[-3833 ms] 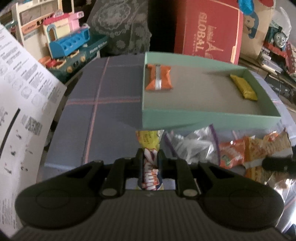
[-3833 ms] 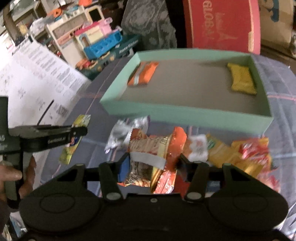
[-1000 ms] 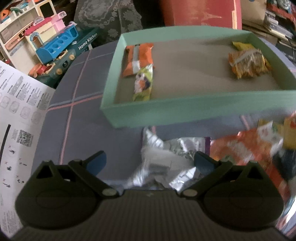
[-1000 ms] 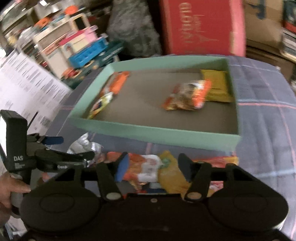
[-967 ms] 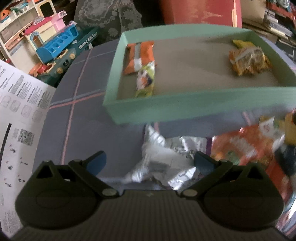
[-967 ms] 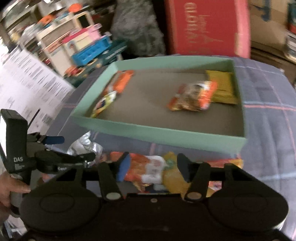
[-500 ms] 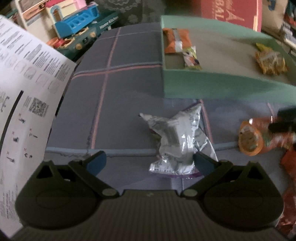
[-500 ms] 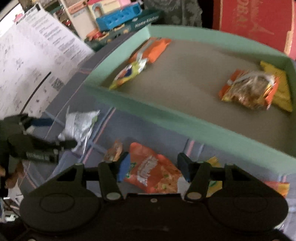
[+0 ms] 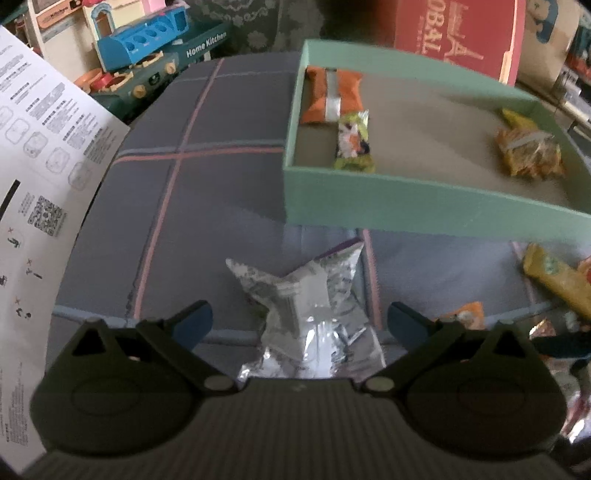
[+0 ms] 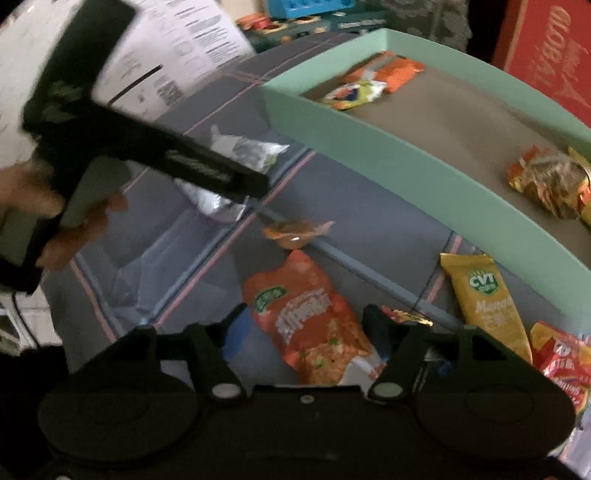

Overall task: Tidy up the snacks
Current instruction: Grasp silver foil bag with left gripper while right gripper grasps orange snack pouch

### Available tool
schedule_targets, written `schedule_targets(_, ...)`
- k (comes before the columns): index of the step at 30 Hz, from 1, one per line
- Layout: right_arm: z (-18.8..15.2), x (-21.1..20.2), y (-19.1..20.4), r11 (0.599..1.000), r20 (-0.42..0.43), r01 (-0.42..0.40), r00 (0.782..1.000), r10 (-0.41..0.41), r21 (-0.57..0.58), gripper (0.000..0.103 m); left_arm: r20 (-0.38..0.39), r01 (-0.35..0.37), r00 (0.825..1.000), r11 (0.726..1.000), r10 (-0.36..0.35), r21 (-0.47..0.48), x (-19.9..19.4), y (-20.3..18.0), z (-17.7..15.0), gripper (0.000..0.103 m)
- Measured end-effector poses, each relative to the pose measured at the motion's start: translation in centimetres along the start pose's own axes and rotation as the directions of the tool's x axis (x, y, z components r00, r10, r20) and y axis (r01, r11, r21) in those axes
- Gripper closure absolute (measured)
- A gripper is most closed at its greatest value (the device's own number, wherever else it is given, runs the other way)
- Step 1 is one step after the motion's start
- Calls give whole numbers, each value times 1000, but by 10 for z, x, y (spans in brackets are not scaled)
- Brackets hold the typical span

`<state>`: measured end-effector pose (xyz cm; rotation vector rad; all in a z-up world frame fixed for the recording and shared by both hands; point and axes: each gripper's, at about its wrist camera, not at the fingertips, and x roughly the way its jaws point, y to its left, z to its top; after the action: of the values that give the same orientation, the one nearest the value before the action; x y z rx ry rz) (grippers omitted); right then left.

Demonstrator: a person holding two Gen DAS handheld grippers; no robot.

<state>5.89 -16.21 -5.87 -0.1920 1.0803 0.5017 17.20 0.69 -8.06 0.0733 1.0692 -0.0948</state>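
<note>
My left gripper [image 9: 299, 319] is open, its fingers on either side of a silver foil snack bag [image 9: 310, 299] lying on the blue plaid cloth. My right gripper [image 10: 303, 325] is open over an orange snack bag [image 10: 306, 314]. The green tray [image 9: 424, 206] holds an orange packet [image 9: 330, 96], a green-and-white bar [image 9: 352, 142] and a yellow-orange bag [image 9: 528, 153]. In the right wrist view the left gripper's body [image 10: 147, 147] crosses above the silver bag [image 10: 240, 151], and the tray [image 10: 388, 158] lies behind.
Loose snacks lie in front of the tray: a yellow mango packet [image 10: 484, 299], a small orange packet [image 10: 295, 230], a red packet [image 10: 561, 362]. A white instruction sheet [image 9: 40, 155] stands at left. Toy kitchen boxes [image 9: 155, 55] and a red box [image 9: 454, 33] stand behind the table.
The left gripper came closer to the silver bag, which now lies between its fingers. The right gripper moved down and forward over the orange bag. Both stayed open.
</note>
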Motion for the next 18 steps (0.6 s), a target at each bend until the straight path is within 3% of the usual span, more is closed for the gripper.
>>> schedule_targets(3, -2, 2, 4, 998, -8, 20, 1000, -20, -54, 36, -13, -26, 1000, 1000, 26, -6, 6, 5, -4, 0)
schedule_targets(4, -3, 4, 5, 997, -14, 31, 999, -32, -66, 40, -22, -33, 999, 999, 33, -15, 8, 9, -5, 0)
schedule_targets(5, -4, 7, 6, 996, -22, 41, 999, -43, -79, 52, -30, -36, 999, 999, 35, -24, 10, 13, -5, 0)
schedule_targets(8, -6, 12, 13, 992, -2, 59, 998, -60, -113, 61, -30, -35, 999, 998, 33, -55, 9, 22, -9, 1)
schedule_targets(11, -5, 10, 12, 996, 11, 48, 999, -47, -70, 72, -15, -26, 1000, 998, 25, -52, 6, 22, -10, 9)
schedule_targets(13, -5, 8, 9, 999, 19, 39, 999, -38, -23, 73, 10, -24, 1000, 1000, 24, -18, 3, 15, -9, 22)
schedule_targets(14, -6, 8, 7, 999, 23, 36, 999, -36, 2, 73, 19, -21, 1000, 1000, 21, 1, 2, 12, -10, 24)
schedule_targets(16, -8, 5, 4, 999, 32, 29, 999, -30, 45, 74, 31, 19, 999, 999, -20, 30, -1, 6, -10, 44)
schedule_targets(17, -10, 3, 3, 998, 38, 25, 999, -27, 66, 74, 39, 13, 999, 999, -15, 37, -3, 4, -11, 46)
schedule_targets(18, -10, 0, 0, 996, 47, 18, 999, -22, 89, 74, 46, 11, 999, 999, -13, 39, -5, 3, -12, 55)
